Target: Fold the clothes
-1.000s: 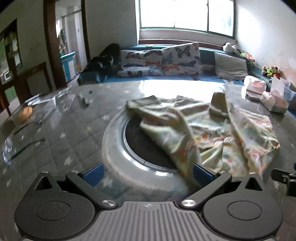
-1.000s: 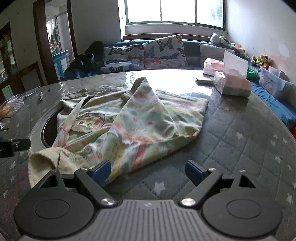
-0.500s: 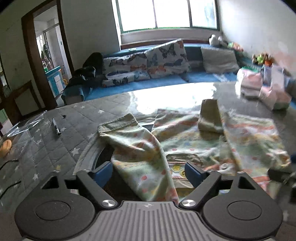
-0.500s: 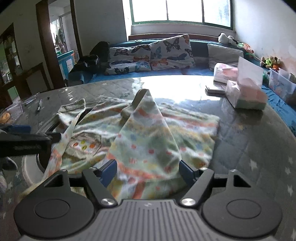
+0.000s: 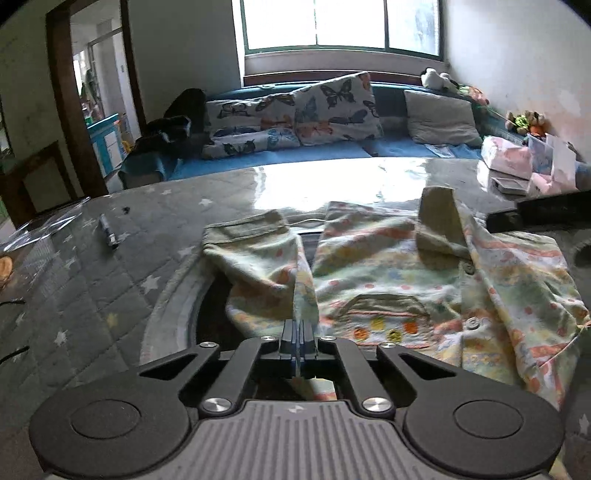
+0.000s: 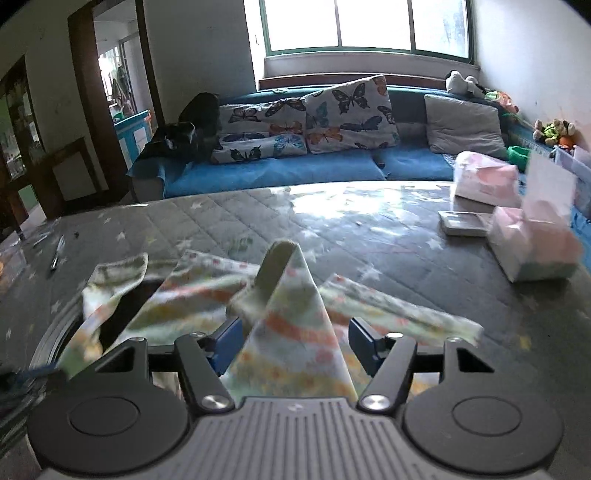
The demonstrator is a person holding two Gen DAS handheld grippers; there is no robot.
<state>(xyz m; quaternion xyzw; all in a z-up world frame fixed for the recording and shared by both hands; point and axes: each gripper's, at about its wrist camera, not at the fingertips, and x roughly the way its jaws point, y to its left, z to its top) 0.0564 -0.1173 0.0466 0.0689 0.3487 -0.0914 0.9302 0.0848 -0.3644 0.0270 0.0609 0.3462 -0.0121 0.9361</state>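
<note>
Shirt [image 5: 424,280], pale with a dotted and striped print, spread crumpled on the grey star-quilted table [image 5: 110,280], partly over a dark round inset [image 5: 207,321] in the tabletop. Left gripper [image 5: 297,332] clamped tight on a fold of the sleeve [image 5: 266,266], pads together with the cloth pinched between them, having just closed. Right gripper [image 6: 293,341] with blue pads [image 6: 364,345] apart, jaws just narrowing, a raised peak of the same shirt [image 6: 291,321] standing between them; contact between pads and cloth hard to confirm, a gap visible on either side. Plain collar [image 5: 437,221] sticking up near the far edge of the garment. Chest pocket [image 5: 384,317] with small coloured motifs facing up. Pen [image 5: 109,236] lying on the table well left of the shirt. Tissue packs [image 6: 532,243] and a flat box [image 6: 463,223] on the far right side of the table. Blue sofa [image 6: 280,171] with butterfly cushions [image 6: 351,112] behind, under a bright window [image 6: 365,26].
</note>
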